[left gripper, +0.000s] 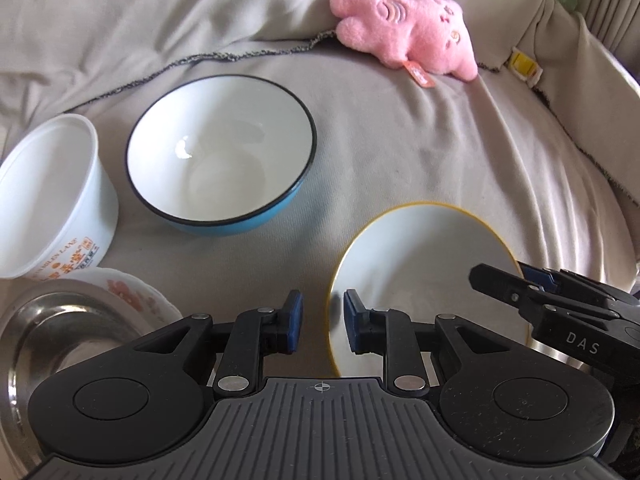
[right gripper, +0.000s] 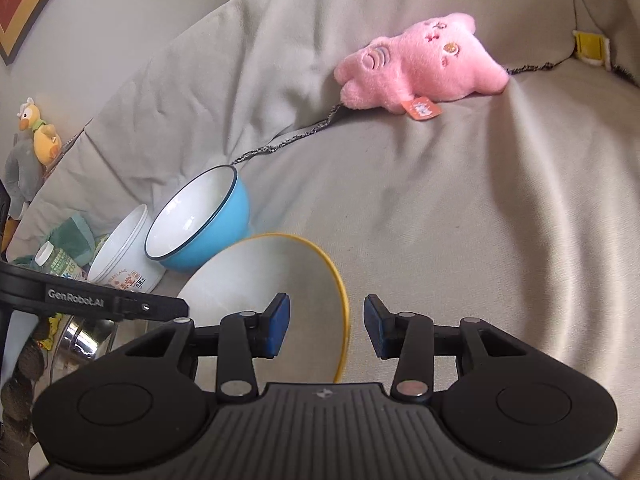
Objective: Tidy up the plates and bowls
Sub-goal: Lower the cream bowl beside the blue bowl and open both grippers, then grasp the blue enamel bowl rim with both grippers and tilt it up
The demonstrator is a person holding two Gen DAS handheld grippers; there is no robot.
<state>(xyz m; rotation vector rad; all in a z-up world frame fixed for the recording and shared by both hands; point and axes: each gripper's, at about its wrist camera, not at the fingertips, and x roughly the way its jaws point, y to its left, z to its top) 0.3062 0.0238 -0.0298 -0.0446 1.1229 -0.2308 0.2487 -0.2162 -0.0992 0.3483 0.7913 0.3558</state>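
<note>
Both claws are open and hold nothing. The left claw [left gripper: 319,322] and the right claw [right gripper: 326,326] each have one pad on either side of the plate [left gripper: 420,276] rim, ready to pinch it. Next they likely need to squeeze, then lift. Farther off, left of the claws, sits the blue bowl [left gripper: 220,156], beside a white tub [left gripper: 52,200]. The sofa [left gripper: 400,140] lies under them all.

A home living room: cloth-covered sofa [right gripper: 440,208], pink plush toy [right gripper: 420,68] (another plush [right gripper: 38,132] at left).
</note>
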